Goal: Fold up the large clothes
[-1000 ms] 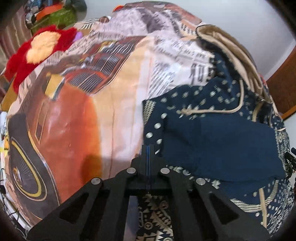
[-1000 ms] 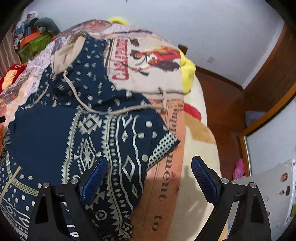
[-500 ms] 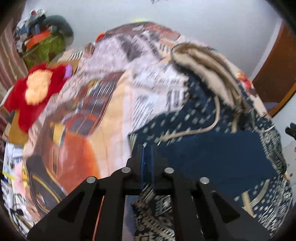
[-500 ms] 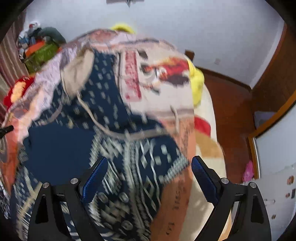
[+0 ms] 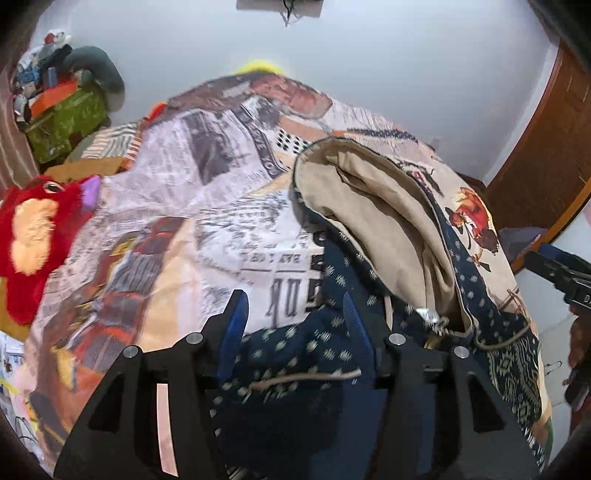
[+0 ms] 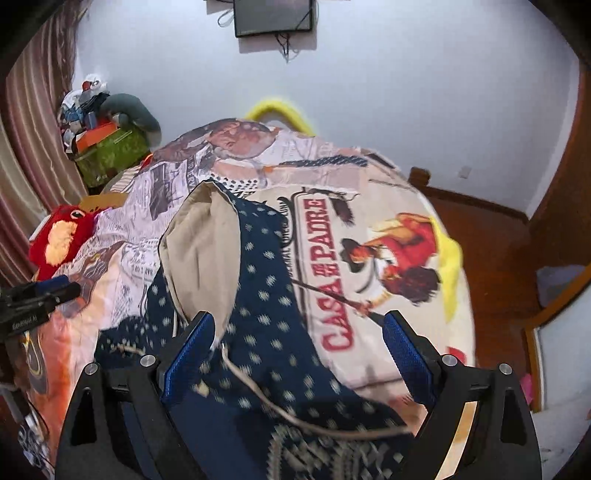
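Your left gripper (image 5: 293, 314) is released, its blue pads spread apart with a fold of the navy hoodie (image 5: 369, 302) bunched up between them; the cloth fills the gap but you cannot tell whether either pad touches it. Your right gripper (image 6: 299, 347) is wide open as well, its fingers straddling the hoodie's dotted navy body and a loose tan drawstring (image 6: 258, 395) that trails across the fabric below. The hoodie lies on the bed, on a printed bedspread (image 6: 332, 229) with newspaper patterns and a red "CASA DE MI PADRE" panel just to the right of the garment. The hood (image 6: 207, 251) points away from you toward the wall, its tan lining facing up and open. In the left wrist view the same hood (image 5: 384, 221) sits right of centre, lining exposed, with the patterned lower part of the hoodie running down the right side. Your right gripper's tip shows at the right edge of that view, and your left gripper's tip shows at the left edge of the right wrist view, both clear of the cloth. A red plush toy (image 5: 33, 243) lies on the bed's left side, well apart from the hoodie. A green box (image 6: 110, 151) piled with clutter stands in the far left corner, and a dark screen (image 6: 273, 16) hangs on the wall.
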### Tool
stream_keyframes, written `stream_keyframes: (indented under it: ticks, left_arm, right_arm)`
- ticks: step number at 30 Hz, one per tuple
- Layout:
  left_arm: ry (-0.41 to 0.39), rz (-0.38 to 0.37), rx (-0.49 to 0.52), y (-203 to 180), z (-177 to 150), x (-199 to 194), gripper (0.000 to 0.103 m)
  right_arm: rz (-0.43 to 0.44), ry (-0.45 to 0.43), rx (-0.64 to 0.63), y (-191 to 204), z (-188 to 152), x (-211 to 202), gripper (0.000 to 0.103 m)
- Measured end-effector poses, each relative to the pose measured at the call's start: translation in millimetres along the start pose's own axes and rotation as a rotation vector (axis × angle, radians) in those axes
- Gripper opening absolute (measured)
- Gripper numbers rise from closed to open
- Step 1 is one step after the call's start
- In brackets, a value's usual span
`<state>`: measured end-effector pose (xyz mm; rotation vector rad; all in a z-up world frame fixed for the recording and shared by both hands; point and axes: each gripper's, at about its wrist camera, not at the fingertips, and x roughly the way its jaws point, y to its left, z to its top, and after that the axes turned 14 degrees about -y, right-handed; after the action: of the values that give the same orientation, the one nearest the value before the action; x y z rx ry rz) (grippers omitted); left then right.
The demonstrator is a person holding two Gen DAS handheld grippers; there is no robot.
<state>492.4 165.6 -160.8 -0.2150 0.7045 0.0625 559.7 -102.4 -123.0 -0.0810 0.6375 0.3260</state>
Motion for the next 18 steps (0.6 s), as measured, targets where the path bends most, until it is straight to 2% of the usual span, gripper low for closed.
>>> stream_keyframes:
  ticks: [7, 10, 12, 15, 17, 18]
  left_arm:
    - [0.045, -0.035, -0.047, -12.3, 10.5, 60.6, 0.053]
    - [0.03, 0.027, -0.07, -14.8, 17.4, 84.8, 0.053]
    - [0.038, 0.04, -0.101, -13.8, 22.8, 101.6, 0.053]
    - [0.046, 0.042, -0.156, -12.0, 27.6, 119.5, 0.044]
    - [0.06, 0.03, -0.185, -11.1, 29.4, 130.3, 0.028]
    - [0.071, 0.012, -0.203, -11.0, 29.8, 135.4, 0.024]
  right_arm:
    - [0.056, 0.1, 0.181, -4.8, 1.2, 81.6, 0.092]
    - [0.093, 0.138, 0.28, -5.2, 0.5, 112.3, 0.09]
    - [0.104, 0.147, 0.317, -2.0, -1.0, 128.6, 0.085]
    - [0.091, 0.158, 0.322, 4.4, -4.8, 147.6, 0.068]
    - [0.081, 0.147, 0.316, 5.8, -8.2, 155.1, 0.057]
    - [0.078, 0.134, 0.309, 6.3, -9.9, 156.5, 0.053]
